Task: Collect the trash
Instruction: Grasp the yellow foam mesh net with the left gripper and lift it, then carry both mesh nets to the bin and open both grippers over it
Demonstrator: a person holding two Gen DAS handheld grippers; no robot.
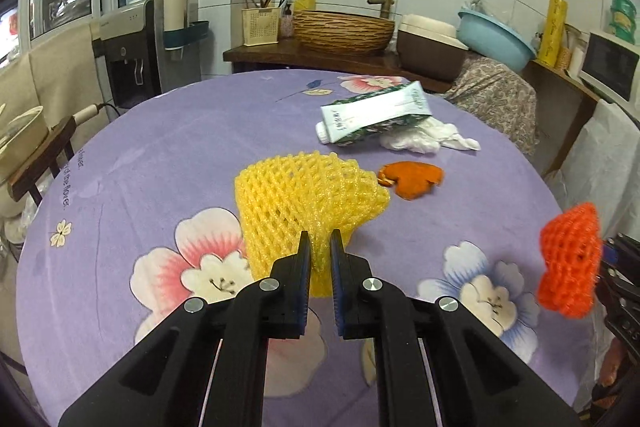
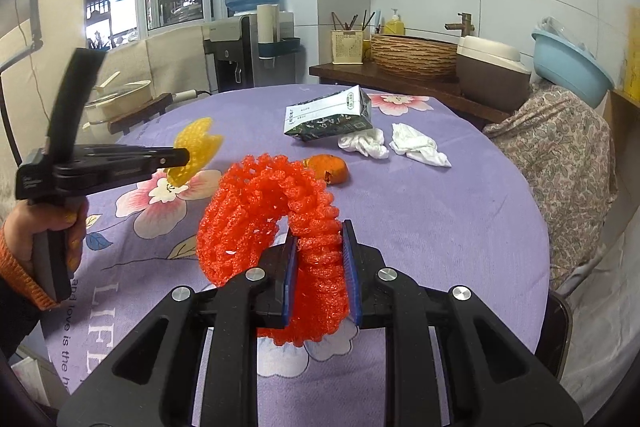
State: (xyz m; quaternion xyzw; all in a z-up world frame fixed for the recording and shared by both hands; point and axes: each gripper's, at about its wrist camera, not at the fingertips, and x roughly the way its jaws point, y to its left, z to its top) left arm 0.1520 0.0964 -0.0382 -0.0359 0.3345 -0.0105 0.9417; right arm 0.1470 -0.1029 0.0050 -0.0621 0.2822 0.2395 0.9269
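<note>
My left gripper [image 1: 321, 241] is clamped on the yellow foam net [image 1: 308, 199], held above the purple tablecloth [image 1: 160, 155]. Farther right lie the orange peel [image 1: 414, 179], toothpaste tube [image 1: 372, 115] and tissues [image 2: 418, 145]. My right gripper [image 2: 320, 235] pinches the red foam net [image 2: 272, 211].

Near bench [image 1: 120, 155] lies bare; carton [image 1: 376, 115], tissues [image 2: 420, 145] and peel [image 1: 414, 179] crowd the far side.

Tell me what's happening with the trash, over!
Left gripper shut on yellow foam net. Right gripper shut on red foam net. Orange peel, toothpaste box, tissues remain on table. Nothing blocking.
</note>
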